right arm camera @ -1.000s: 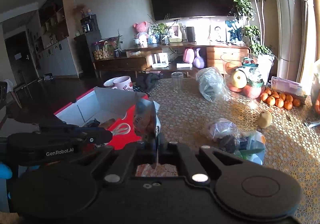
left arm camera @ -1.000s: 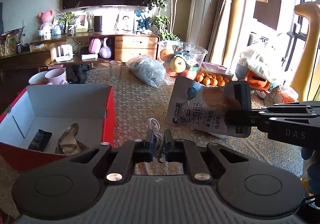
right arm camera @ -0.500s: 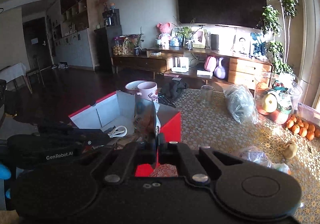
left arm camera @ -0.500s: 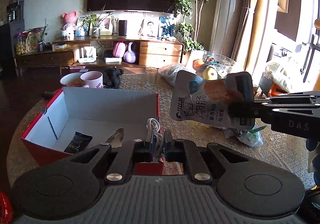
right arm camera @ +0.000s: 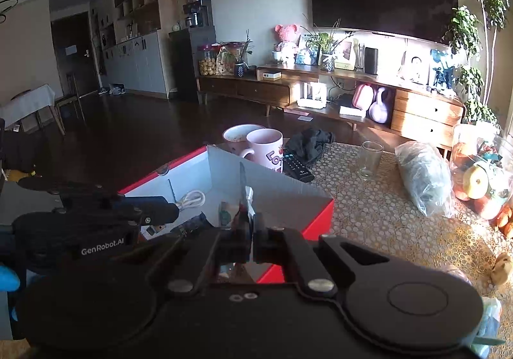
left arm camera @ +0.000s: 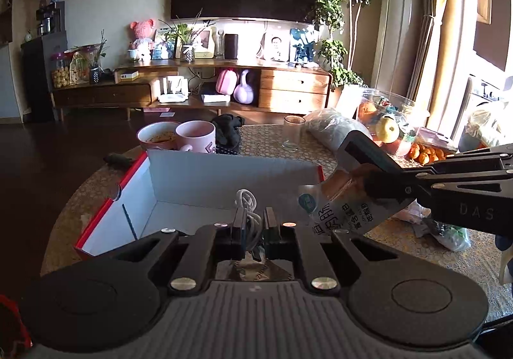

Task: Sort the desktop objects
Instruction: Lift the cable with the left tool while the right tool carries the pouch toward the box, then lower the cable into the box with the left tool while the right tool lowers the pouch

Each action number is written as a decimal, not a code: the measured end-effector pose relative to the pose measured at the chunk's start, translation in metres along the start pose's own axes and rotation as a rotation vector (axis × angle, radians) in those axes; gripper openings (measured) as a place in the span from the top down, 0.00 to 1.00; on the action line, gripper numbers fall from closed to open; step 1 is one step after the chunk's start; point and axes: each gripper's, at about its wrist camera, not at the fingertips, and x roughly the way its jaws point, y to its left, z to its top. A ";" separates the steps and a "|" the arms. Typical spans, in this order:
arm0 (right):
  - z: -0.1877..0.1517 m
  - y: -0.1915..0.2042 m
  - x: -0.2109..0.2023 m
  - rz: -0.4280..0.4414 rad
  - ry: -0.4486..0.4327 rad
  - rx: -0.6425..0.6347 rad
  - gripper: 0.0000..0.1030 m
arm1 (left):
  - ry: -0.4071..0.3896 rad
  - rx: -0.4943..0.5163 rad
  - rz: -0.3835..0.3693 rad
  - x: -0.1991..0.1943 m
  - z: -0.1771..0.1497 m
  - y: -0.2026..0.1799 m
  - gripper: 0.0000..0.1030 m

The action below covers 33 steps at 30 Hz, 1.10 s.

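Note:
A red box with a white inside (left arm camera: pixel 224 163) lies open on the patterned table, right in front of me. My left gripper (left arm camera: pixel 255 221) is shut on a coiled white cable (left arm camera: pixel 245 198), held over the box's near part. From the right, my right gripper (left arm camera: pixel 362 178) is shut on a white and orange snack pouch (left arm camera: pixel 340 208), which slants down over the box's right wall. In the right wrist view the pouch (right arm camera: pixel 246 198) stands edge-on between the shut fingers of the right gripper (right arm camera: pixel 251 224). The left gripper (right arm camera: pixel 170 210) holds the cable (right arm camera: pixel 192 198) inside the box (right arm camera: pixel 288 195).
Behind the box stand a pink mug (left arm camera: pixel 195 134) and a bowl (left arm camera: pixel 157 134). Further right are a black cloth (right arm camera: pixel 309 141), a remote (right arm camera: pixel 296 165), an empty glass (left arm camera: pixel 293 131), a filled plastic bag (left arm camera: pixel 333 128), a fruit bowl (left arm camera: pixel 388 125) and oranges (left arm camera: pixel 426 154).
Both grippers have moved left across the table and now hang over the box. The pouch has tipped from upright to slanting. Both grips are unchanged.

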 end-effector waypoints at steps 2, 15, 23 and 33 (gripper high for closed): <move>0.004 0.002 0.009 -0.006 0.010 -0.013 0.99 | 0.006 0.008 0.015 0.008 0.004 0.008 0.91; 0.003 0.002 0.063 -0.042 0.126 -0.065 0.98 | 0.137 0.010 0.022 0.076 0.015 0.056 0.91; -0.001 0.007 0.088 -0.110 0.152 -0.144 0.98 | 0.205 0.050 0.044 0.115 0.023 0.070 0.91; -0.006 0.021 0.119 -0.185 0.203 -0.262 0.98 | 0.290 0.045 0.057 0.151 0.022 0.081 0.91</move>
